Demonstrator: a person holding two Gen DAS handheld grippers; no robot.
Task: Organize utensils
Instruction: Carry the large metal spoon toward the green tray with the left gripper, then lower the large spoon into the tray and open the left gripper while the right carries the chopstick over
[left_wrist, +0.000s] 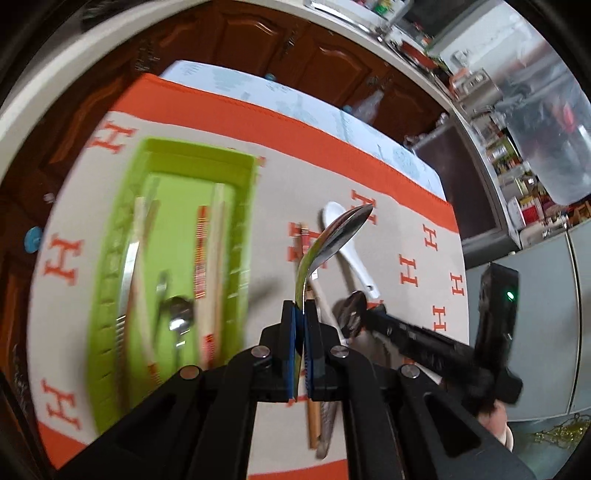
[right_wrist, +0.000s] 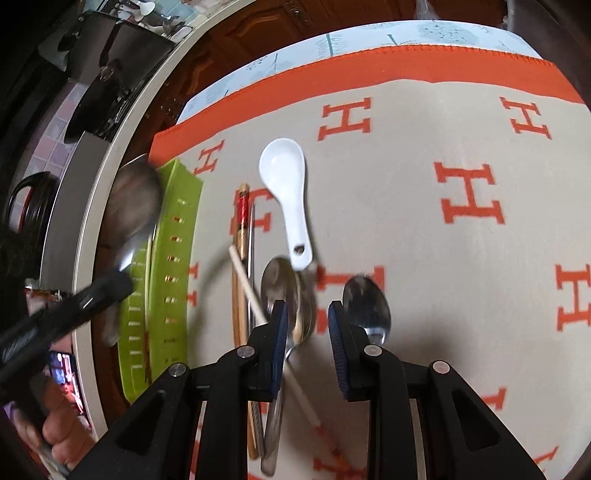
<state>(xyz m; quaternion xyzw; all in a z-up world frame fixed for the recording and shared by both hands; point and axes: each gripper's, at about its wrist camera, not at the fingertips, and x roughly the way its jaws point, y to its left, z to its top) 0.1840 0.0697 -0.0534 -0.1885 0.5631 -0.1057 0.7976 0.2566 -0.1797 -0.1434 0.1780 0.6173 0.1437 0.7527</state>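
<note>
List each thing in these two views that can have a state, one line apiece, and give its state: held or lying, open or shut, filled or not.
Left gripper: jaws shut on the metal spoon.
Metal spoon: held by its handle, lifted off the cloth.
Right gripper: jaws open, holding nothing.
Green tray: partly filled with chopsticks and a spoon.
White spoon: lying on the cloth, outside the tray.
Two metal spoons: lying on the cloth by the right gripper.

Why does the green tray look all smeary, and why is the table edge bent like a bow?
Left wrist view: the green tray is smeared by motion blur, while the metal spoon gripped in the left tongs looks sharp. Right wrist view: the fisheye lens curves the blanket's orange border; the white spoon is crisp, the steel spoons near the right tongs slightly blurred.
</note>
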